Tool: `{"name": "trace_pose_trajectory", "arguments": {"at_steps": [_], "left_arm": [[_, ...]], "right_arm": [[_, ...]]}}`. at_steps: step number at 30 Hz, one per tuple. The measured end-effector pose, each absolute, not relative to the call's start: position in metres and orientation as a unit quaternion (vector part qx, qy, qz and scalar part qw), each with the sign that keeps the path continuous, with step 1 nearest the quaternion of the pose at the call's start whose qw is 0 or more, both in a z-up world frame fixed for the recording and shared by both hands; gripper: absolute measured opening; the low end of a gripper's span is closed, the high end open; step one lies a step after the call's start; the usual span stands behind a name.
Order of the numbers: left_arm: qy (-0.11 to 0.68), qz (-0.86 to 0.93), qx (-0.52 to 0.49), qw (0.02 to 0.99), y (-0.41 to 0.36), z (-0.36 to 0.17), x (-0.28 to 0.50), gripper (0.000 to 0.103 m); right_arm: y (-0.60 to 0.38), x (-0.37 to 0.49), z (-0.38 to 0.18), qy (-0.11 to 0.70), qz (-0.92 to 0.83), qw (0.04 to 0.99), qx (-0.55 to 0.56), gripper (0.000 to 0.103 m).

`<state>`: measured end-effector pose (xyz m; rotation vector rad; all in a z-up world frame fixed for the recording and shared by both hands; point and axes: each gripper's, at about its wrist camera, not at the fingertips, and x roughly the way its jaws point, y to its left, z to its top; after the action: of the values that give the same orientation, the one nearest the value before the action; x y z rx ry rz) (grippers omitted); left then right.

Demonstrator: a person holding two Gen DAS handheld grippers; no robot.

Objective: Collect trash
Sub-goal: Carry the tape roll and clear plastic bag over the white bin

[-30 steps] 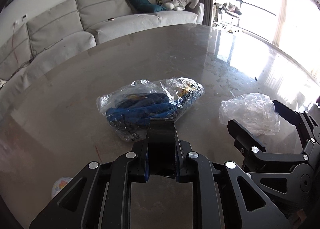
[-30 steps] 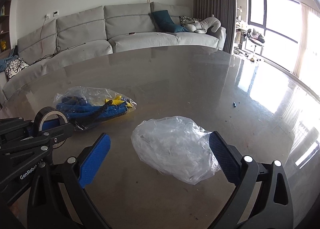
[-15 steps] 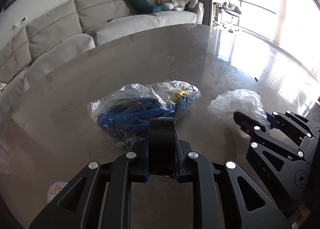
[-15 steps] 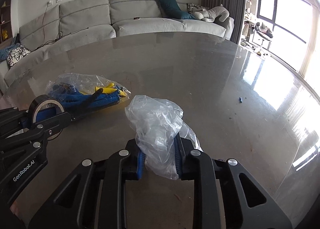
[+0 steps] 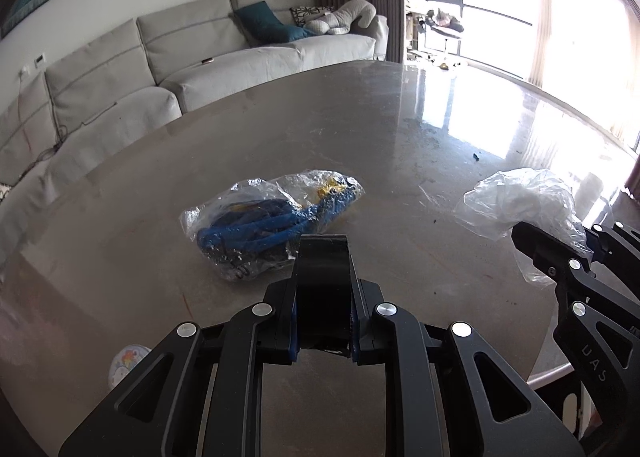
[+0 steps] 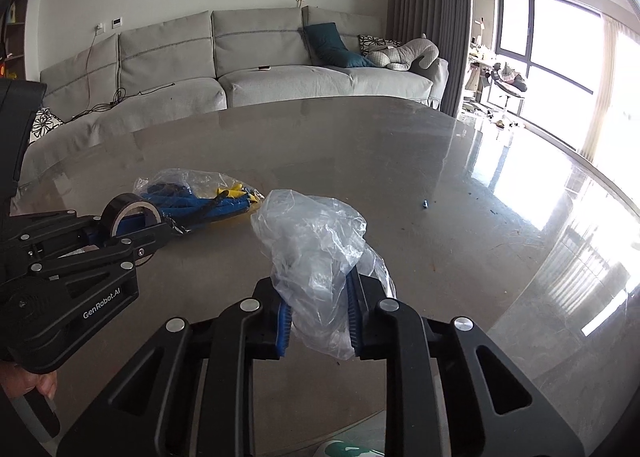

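My left gripper (image 5: 323,321) is shut on a black roll of tape (image 5: 323,277), held upright between the pads just above the brown table (image 5: 280,129). Beyond it on the table lies a clear bag of blue and yellow things (image 5: 272,217). My right gripper (image 6: 318,313) is shut on a crumpled clear plastic bag (image 6: 316,241), which hangs above the tabletop. In the right wrist view the left gripper (image 6: 132,229) and its tape roll (image 6: 128,213) sit at the left, close to the blue-and-yellow bag (image 6: 200,201). The held plastic bag (image 5: 520,197) also shows at the right of the left wrist view.
A tiny blue scrap (image 6: 425,204) lies on the table (image 6: 360,145) to the right. A grey sofa (image 6: 256,73) stands behind the table. A round printed item (image 5: 124,365) shows below the table's near edge. A person's fingers (image 6: 40,381) grip the left handle.
My right gripper's jaws closed from wide open onto the clear plastic bag and raised it off the table. The left gripper, still holding the tape roll, drew back a little from the blue-and-yellow bag.
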<state>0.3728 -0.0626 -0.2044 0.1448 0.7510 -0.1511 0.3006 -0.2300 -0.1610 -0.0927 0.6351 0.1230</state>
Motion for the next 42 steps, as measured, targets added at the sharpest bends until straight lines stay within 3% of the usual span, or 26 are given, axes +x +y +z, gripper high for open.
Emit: {"name": "trace_pose_trajectory", "arguments": {"at_steps": [14, 31, 42], "left_arm": [[0.346, -0.164, 0.106, 0.918, -0.112, -0.192, 0.3, 0.017], [0.345, -0.232, 0.118, 0.902, -0.156, -0.196, 0.238, 0.017], [0.359, -0.282, 0.159, 0.875, -0.198, -0.226, 0.194, 0.017]], "right_arm": [[-0.259, 0.216, -0.138, 0.29, 0.003, 0.957, -0.01, 0.024], [-0.292, 0.125, -0.159, 0.287, -0.056, 0.956, 0.003, 0.025], [-0.325, 0.087, -0.176, 0.29, -0.079, 0.954, 0.015, 0.027]]}}
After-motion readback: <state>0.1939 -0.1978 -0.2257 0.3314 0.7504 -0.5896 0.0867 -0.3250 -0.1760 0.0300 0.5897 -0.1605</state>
